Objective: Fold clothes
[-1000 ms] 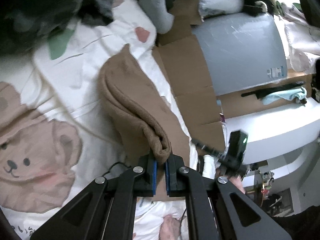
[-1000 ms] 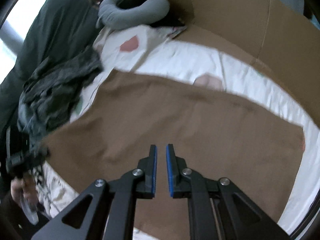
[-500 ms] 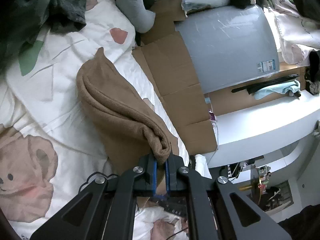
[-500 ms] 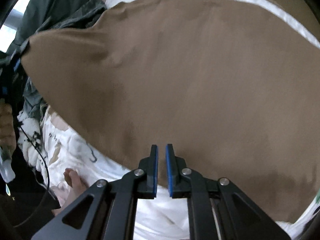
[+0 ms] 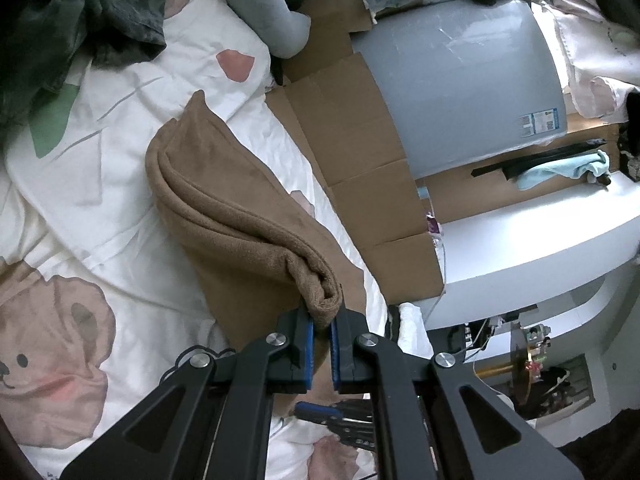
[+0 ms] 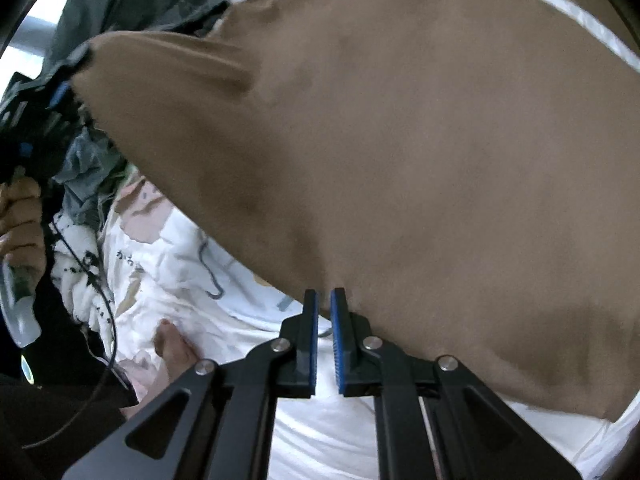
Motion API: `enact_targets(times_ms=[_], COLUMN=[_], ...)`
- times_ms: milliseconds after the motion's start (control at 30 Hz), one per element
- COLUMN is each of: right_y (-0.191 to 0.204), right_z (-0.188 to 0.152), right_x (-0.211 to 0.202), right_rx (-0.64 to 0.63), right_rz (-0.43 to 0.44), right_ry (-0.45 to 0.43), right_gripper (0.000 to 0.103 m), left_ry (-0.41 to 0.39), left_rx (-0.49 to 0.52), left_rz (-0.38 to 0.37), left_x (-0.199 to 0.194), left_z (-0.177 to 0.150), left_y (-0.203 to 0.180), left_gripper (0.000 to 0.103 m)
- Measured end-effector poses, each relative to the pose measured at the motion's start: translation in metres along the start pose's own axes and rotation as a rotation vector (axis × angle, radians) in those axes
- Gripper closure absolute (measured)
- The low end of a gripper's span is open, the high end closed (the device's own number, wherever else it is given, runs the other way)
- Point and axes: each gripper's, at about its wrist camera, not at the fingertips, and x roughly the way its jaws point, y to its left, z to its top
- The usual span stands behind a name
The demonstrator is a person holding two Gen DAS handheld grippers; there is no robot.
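the left gripper (image 5: 322, 330) is pinched shut on a bunched corner of the brown garment (image 5: 236, 216), with a thick roll of cloth squeezed between its blue pads. the right gripper (image 6: 324, 308) has its jaws drawn almost together at the garment's near hem; whether any cloth sits between them cannot be told from here. a bare foot (image 6: 172, 344) shows just beside the right gripper, on the near side of the garment.

the garment itself lies partly folded on the bedsheet (image 5: 80, 208), one layer doubled over another, with its held corner lifted off the sheet. it looks soft, plush and fairly thick, so it should drape and sag rather than hold a crease, and a light pinch may slip off a single layer. the corners and the hem edge look like the best places to take hold, catching both layers at once.

the sheet under the garment is white and rumpled, with a bear print (image 5: 48, 344) to one side. beyond the garment lie flattened cardboard (image 5: 352, 120), a grey panel (image 5: 460, 80) and a grey stuffed shape (image 5: 272, 12). a dark heap of clothes (image 5: 72, 16) sits at the far corner, well apart from the garment. a white desk (image 5: 540, 232) curves off past the cardboard.
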Motion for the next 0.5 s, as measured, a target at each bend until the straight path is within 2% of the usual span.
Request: enact_targets(times_ms=[67, 133, 233, 500], right_y=[0.012, 0.026, 0.046, 0.083], right_z=[0.005, 0.011, 0.022, 0.047], right_x=[-0.009, -0.017, -0.029, -0.037], right_rx=[-0.055, -0.109, -0.181, -0.287], right_rz=[-0.005, -0.01, -0.02, -0.027], right_ry=[-0.027, -0.057, -0.105, -0.174], right_gripper=[0.094, 0.077, 0.06, 0.058], left_ry=[0.006, 0.008, 0.002, 0.0], left_rx=[-0.003, -0.005, -0.008, -0.024], left_rz=[0.01, 0.013, 0.014, -0.004], left_x=[0.002, 0.002, 0.003, 0.005], left_z=[0.0, 0.001, 0.002, 0.001], left_y=[0.0, 0.0, -0.001, -0.002], left_gripper=[0.098, 0.098, 0.098, 0.098])
